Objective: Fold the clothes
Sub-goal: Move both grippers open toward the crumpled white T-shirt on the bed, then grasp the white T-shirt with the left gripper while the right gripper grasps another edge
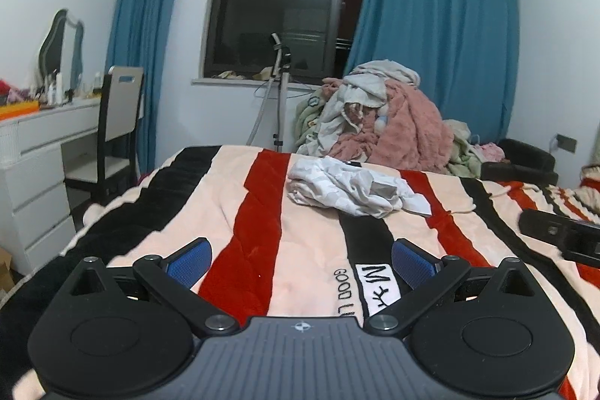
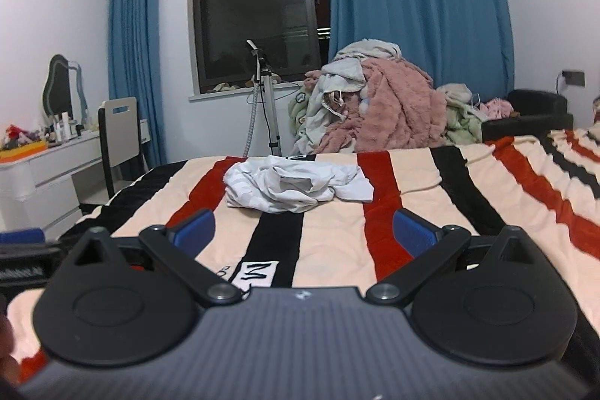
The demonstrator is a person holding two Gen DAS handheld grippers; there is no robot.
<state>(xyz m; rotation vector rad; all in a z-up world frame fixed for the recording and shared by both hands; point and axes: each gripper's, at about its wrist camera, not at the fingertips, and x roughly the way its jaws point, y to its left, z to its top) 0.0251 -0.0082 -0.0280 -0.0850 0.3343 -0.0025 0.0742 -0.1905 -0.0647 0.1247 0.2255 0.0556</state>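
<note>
Grippers left (image 1: 302,261) and right (image 2: 303,231) both wide open, empty, short of crumpled white garment (image 2: 296,188)

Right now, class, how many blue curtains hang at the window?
2: one blue curtain left of the window, one blue curtain right of it, partly hidden low down by the clothes pile.

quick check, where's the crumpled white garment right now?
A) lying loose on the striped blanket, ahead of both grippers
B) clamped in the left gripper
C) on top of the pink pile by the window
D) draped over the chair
A: the crumpled white garment lies loose on the striped blanket, beyond the open left gripper and right gripper, neither touching it.
</note>
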